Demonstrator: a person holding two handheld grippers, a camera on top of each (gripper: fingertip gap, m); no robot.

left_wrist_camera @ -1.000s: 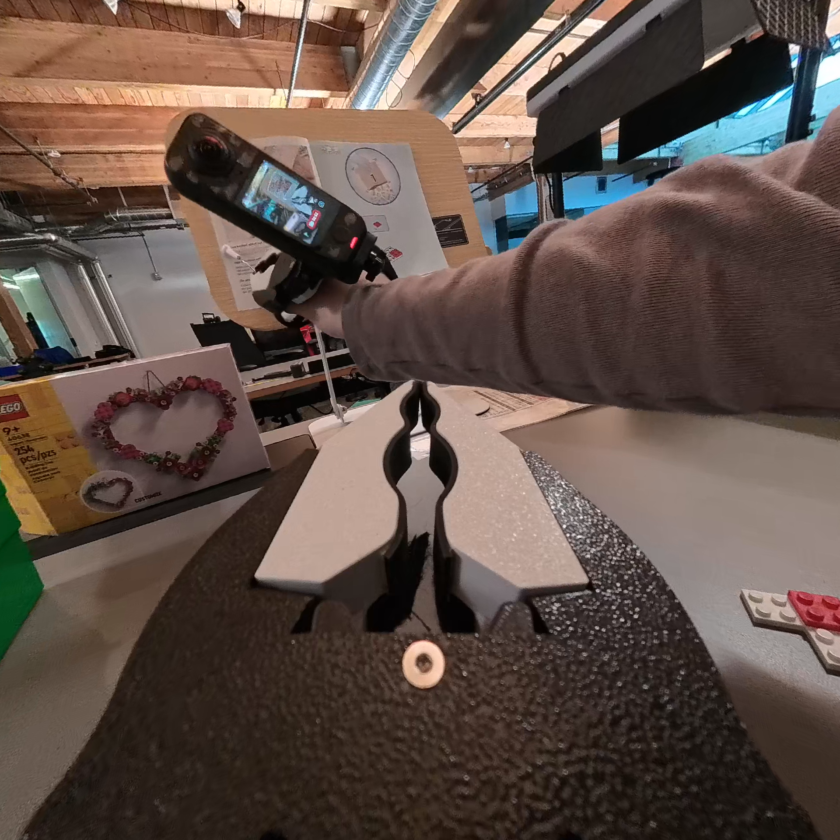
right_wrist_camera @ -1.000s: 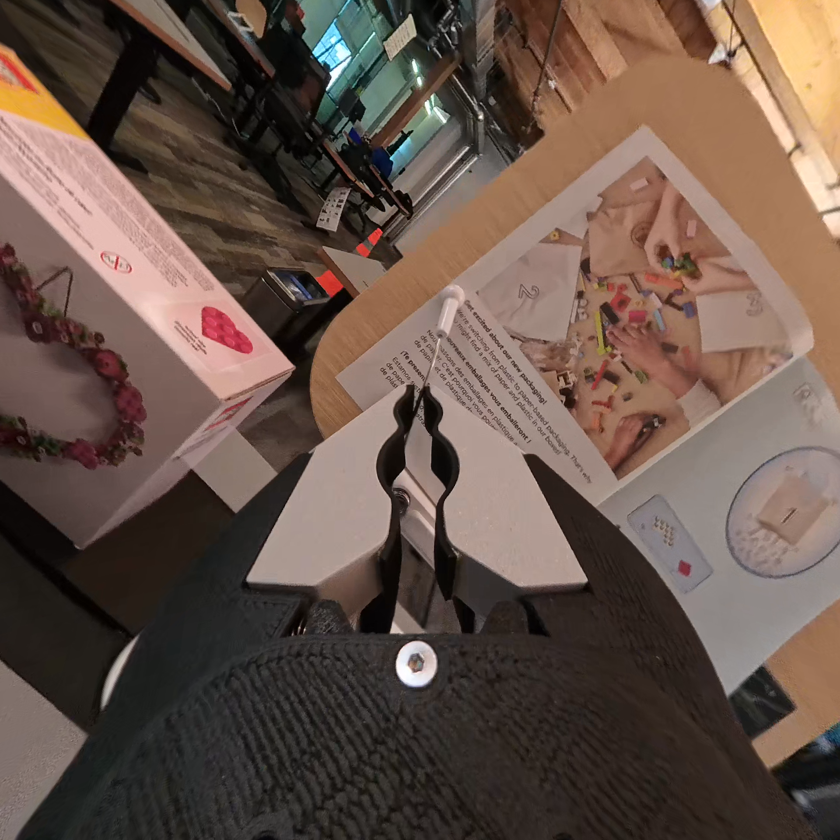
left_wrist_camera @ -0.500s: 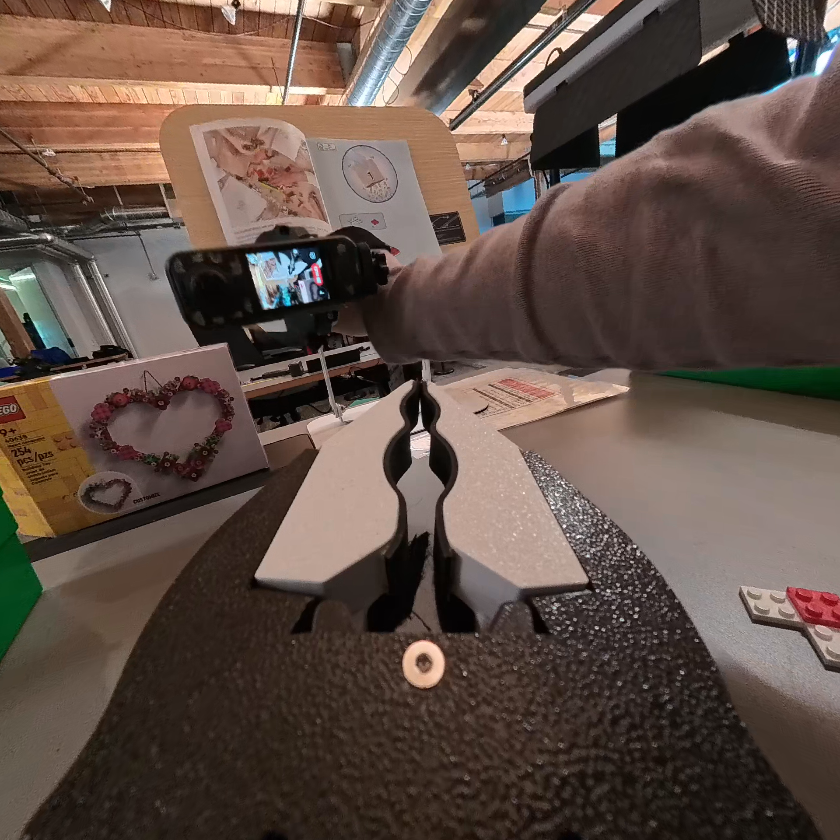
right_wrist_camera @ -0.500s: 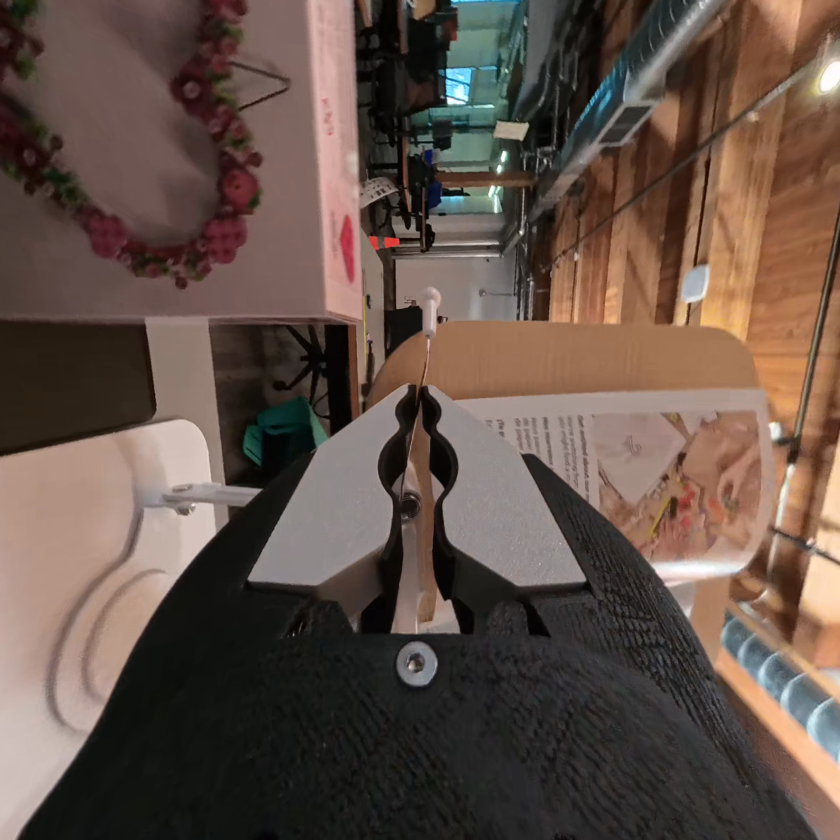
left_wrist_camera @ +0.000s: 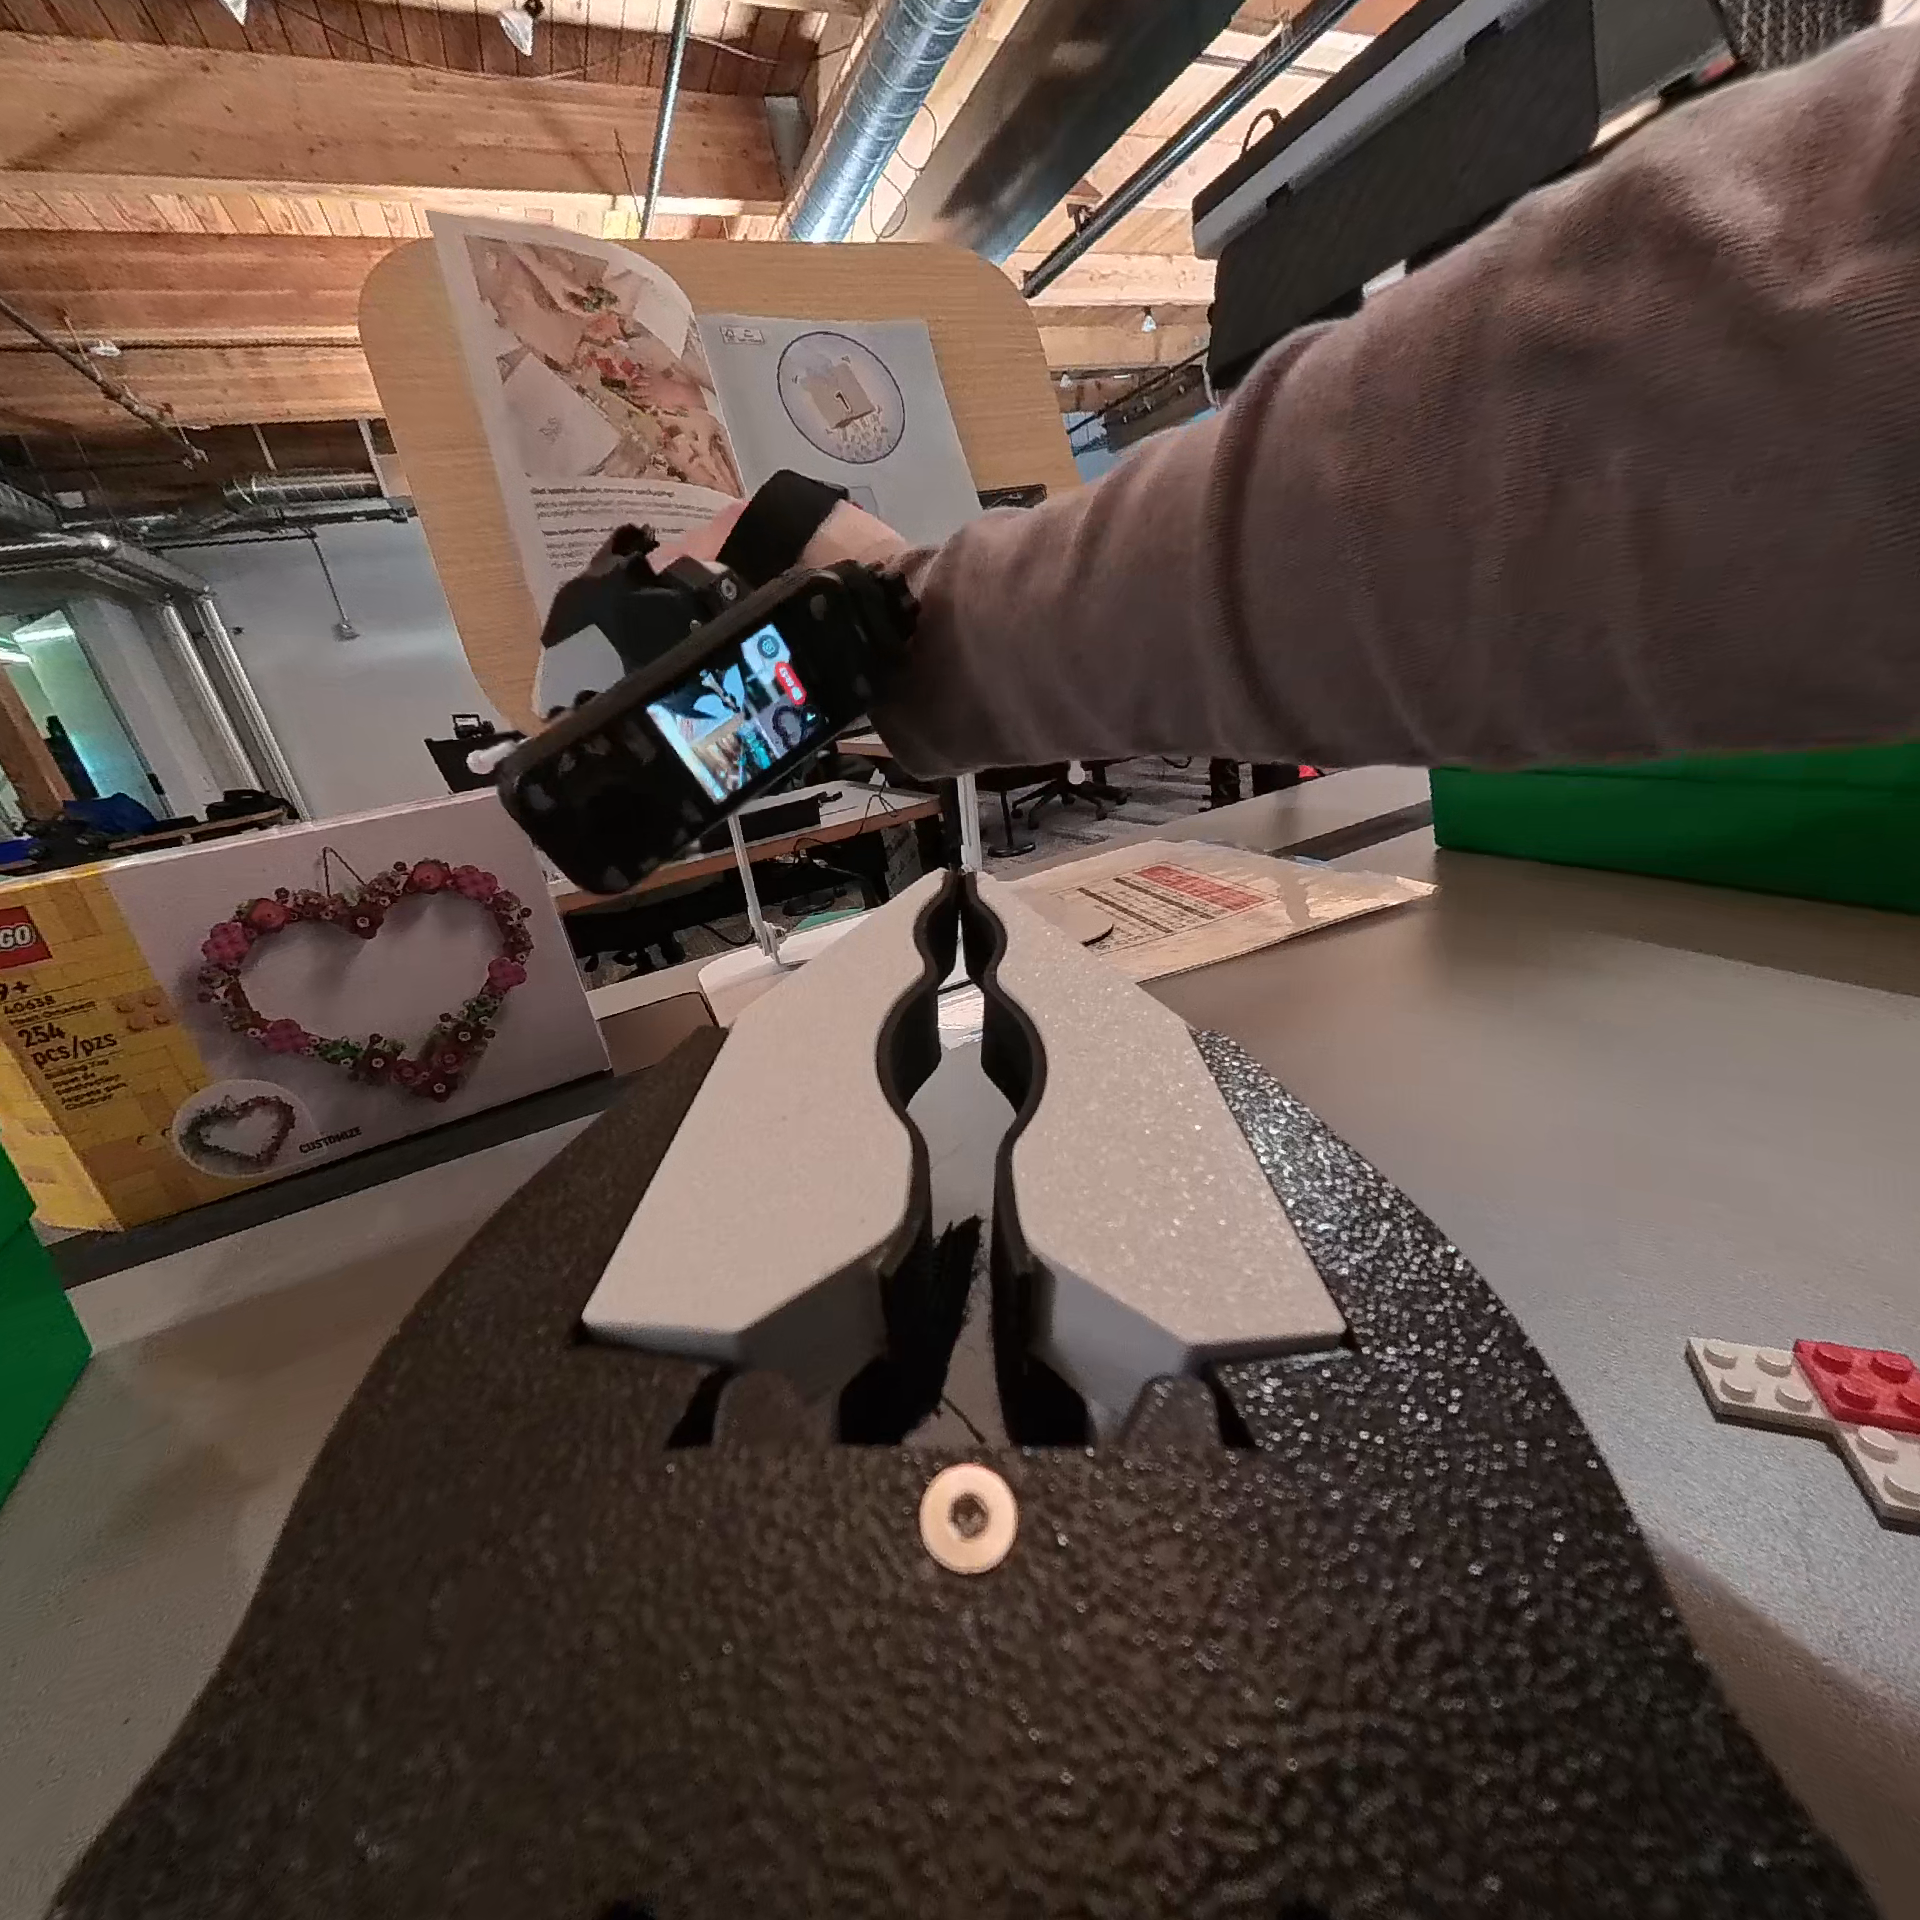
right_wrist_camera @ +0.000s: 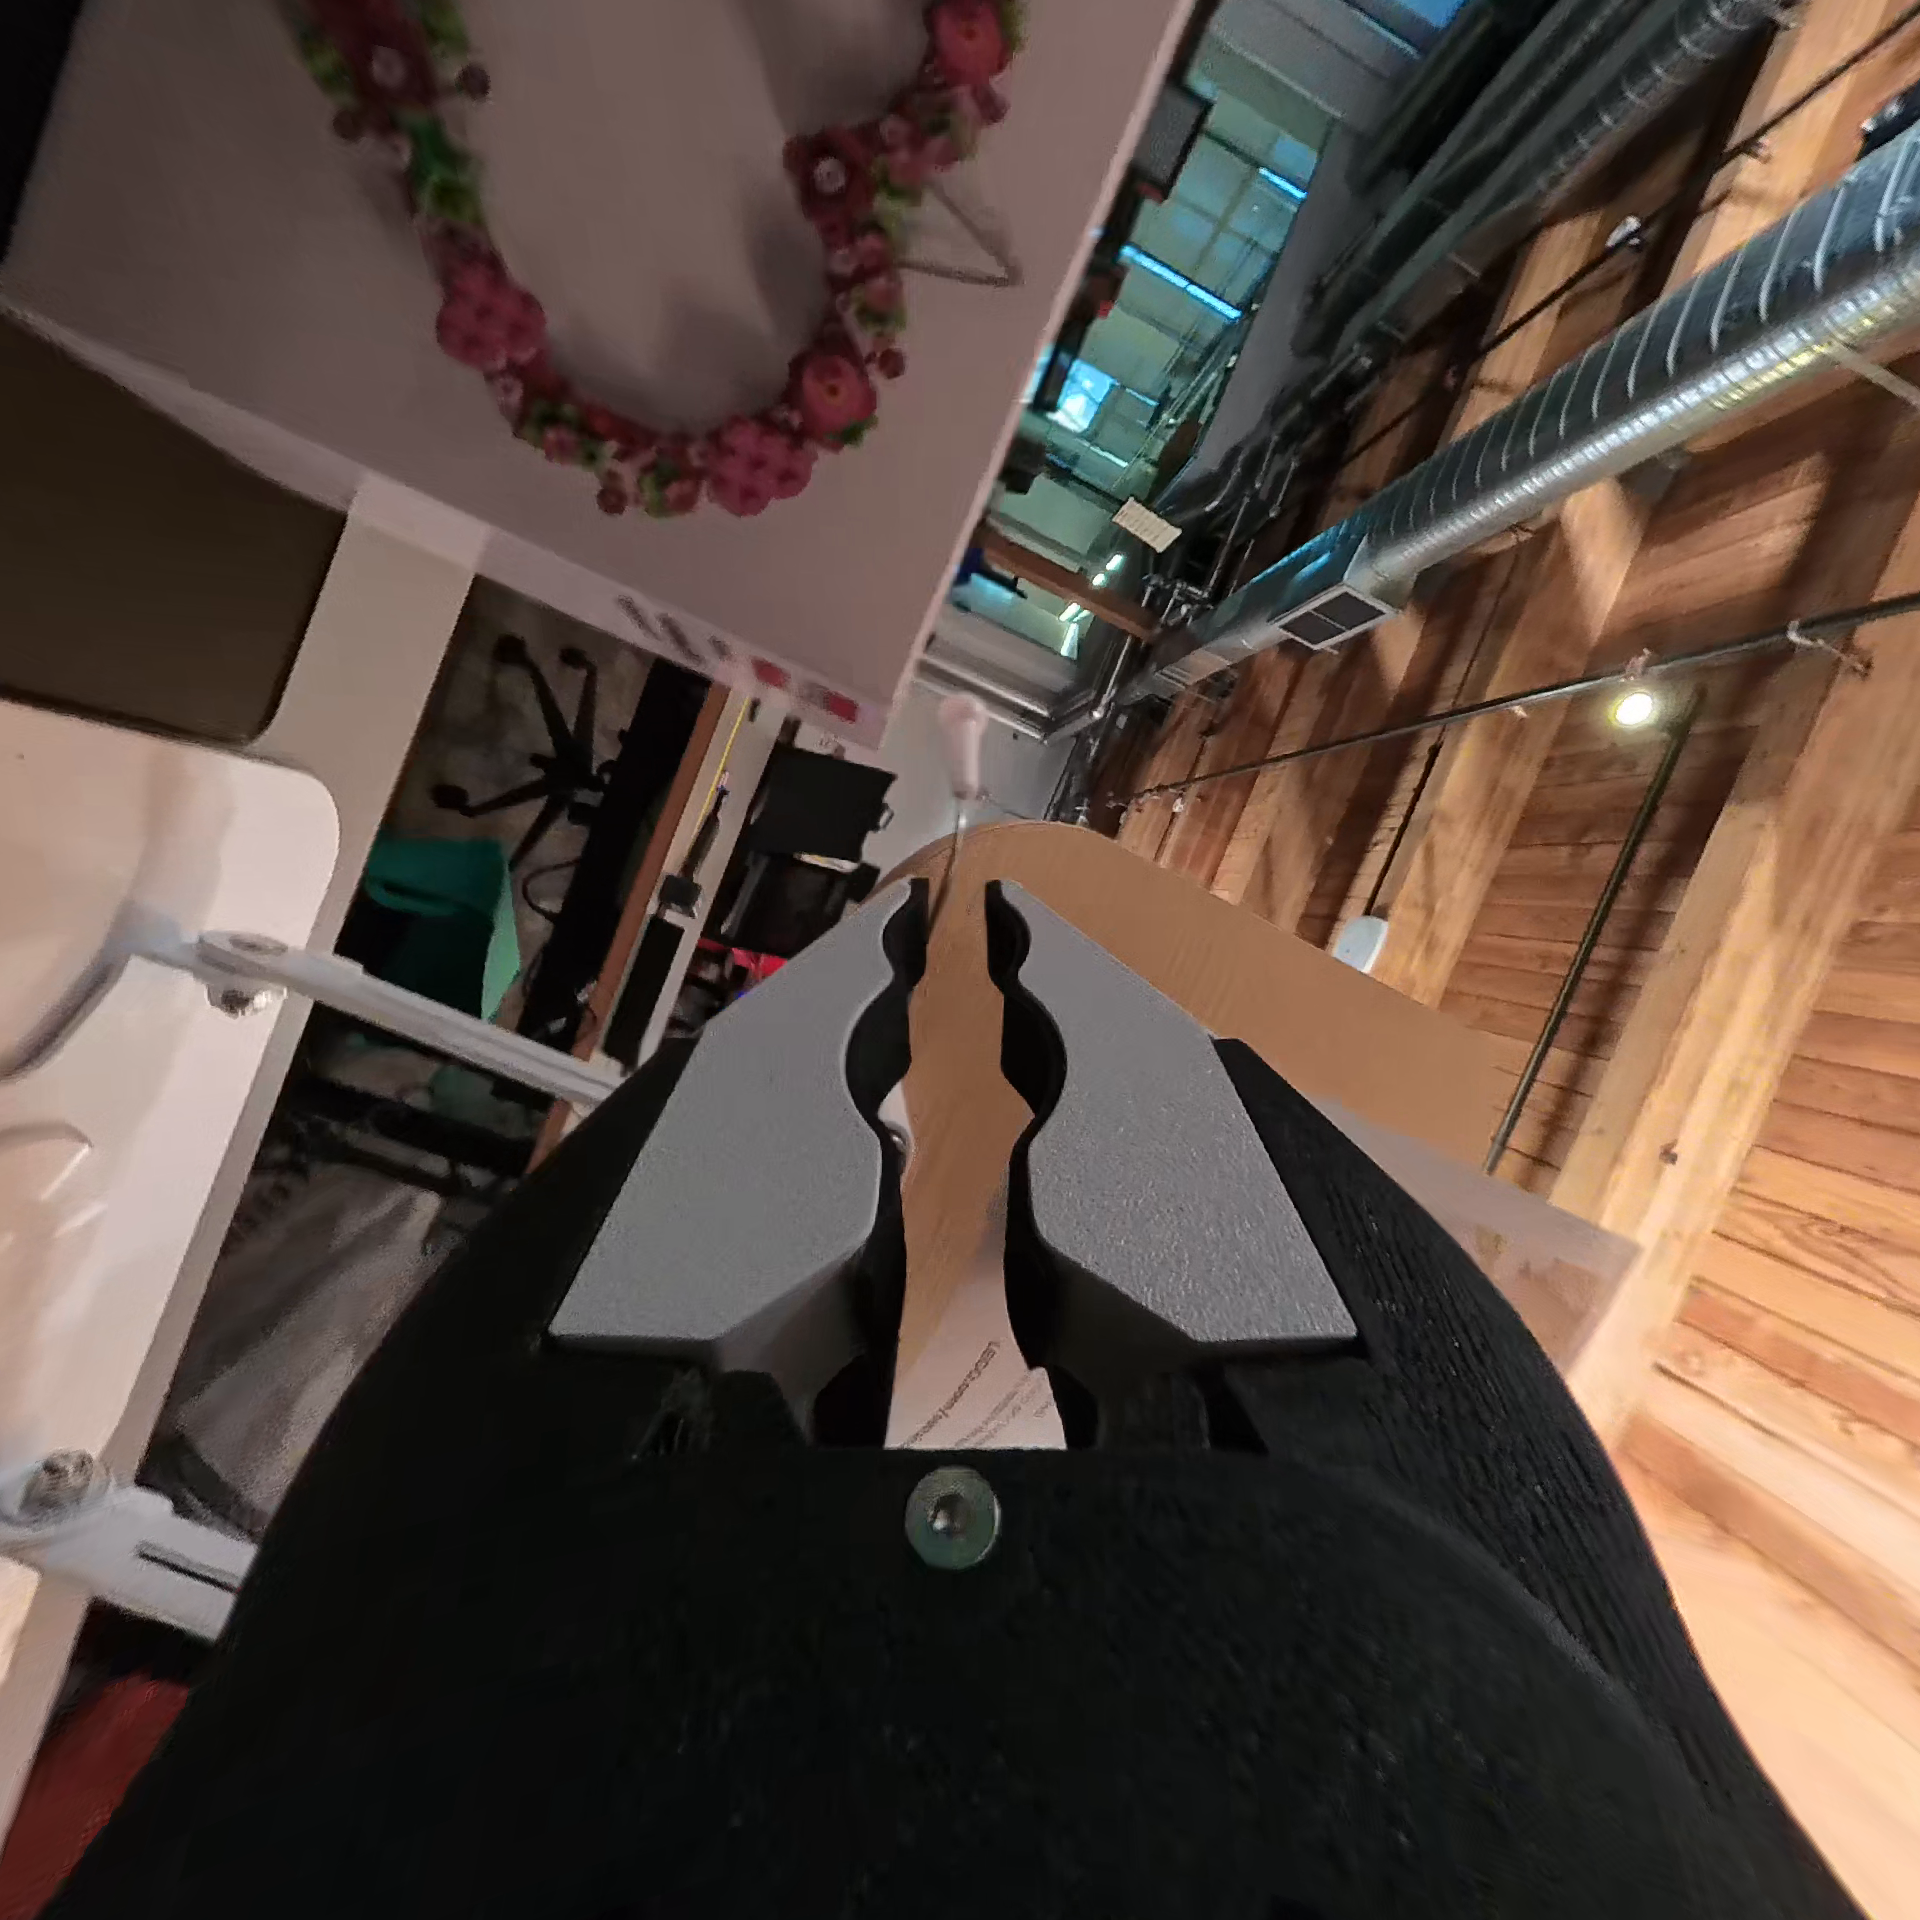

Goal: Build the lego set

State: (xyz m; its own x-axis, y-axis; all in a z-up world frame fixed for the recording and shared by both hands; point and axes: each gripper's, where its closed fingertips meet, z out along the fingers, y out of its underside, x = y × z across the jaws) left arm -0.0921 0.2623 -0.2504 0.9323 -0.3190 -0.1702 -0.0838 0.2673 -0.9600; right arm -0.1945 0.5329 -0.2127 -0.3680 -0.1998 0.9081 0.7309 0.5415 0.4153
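My left gripper [left_wrist_camera: 958,885] is shut and empty, held low over the grey table [left_wrist_camera: 1558,1091]. A small build of white plates with a red plate [left_wrist_camera: 1839,1403] lies to its right. My right gripper [left_wrist_camera: 613,623], seen in the left wrist view, is rolled on its side at the lower left edge of the open instruction booklet [left_wrist_camera: 623,395] on a wooden stand [left_wrist_camera: 436,436]. In the right wrist view, my right gripper [right_wrist_camera: 951,904] is slightly open, with the stand's edge [right_wrist_camera: 956,1101] and a thin page-holder wire with a white tip [right_wrist_camera: 961,727] between and beyond the fingers.
The set's box with a flower heart [left_wrist_camera: 301,977] stands at the left, also in the right wrist view [right_wrist_camera: 644,260]. A paper bag [left_wrist_camera: 1226,904] lies behind my left gripper. Green bins sit at the right [left_wrist_camera: 1662,821] and far left [left_wrist_camera: 26,1309]. A sleeved arm [left_wrist_camera: 1455,499] crosses above. One gripper's finger ends stand about 30 cm off the other's.
My right gripper has rolled over and dropped along the booklet's left edge, and its fingers have parted from the page-holder wire. The left page now bows outward. My left gripper has stayed still.
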